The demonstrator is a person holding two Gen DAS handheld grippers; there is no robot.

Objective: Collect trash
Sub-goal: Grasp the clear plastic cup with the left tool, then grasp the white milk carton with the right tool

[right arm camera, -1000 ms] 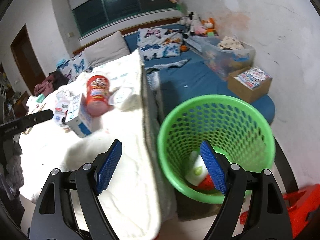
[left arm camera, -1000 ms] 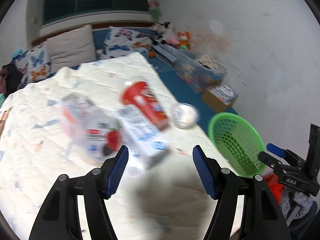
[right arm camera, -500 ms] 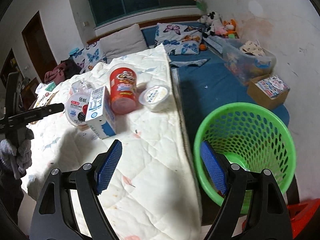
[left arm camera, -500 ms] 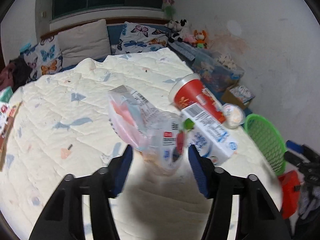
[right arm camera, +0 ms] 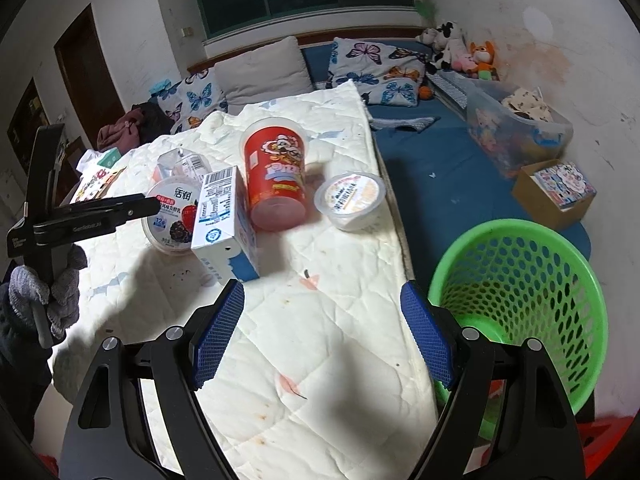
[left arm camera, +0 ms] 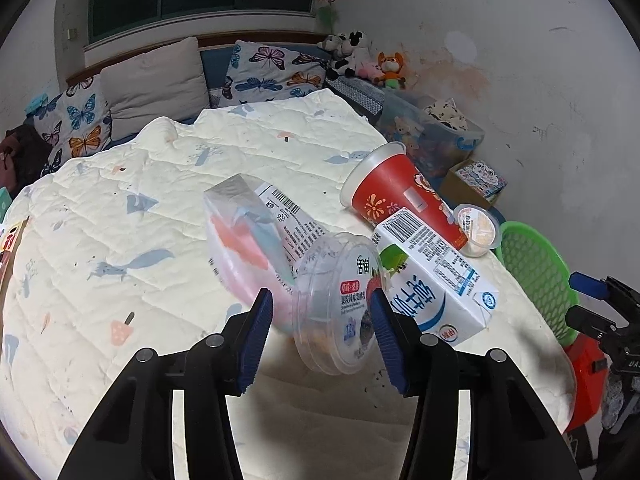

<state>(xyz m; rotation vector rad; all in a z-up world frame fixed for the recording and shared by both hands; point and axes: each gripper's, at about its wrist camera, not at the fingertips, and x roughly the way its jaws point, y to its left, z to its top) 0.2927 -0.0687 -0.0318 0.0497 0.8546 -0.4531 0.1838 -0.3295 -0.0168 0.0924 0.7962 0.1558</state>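
Left wrist: left gripper [left arm camera: 320, 330] closing round yogurt cup [left arm camera: 334, 306], pads not pressing yet; right gripper [right arm camera: 322, 334] spread, empty, over quilt [right arm camera: 340, 320].

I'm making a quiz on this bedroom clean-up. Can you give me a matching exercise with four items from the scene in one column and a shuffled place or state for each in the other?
Column A
1. clear plastic yogurt cup with berry label
2. red paper snack cup
3. green plastic mesh basket
4. white and blue milk carton

Column B
a. stands on the floor beside the bed
b. stands upside down on the quilt
c. lies tipped between the closing left gripper pads
d. lies on its side, barcode facing up

Pairs: 1-c, 2-b, 3-a, 4-d
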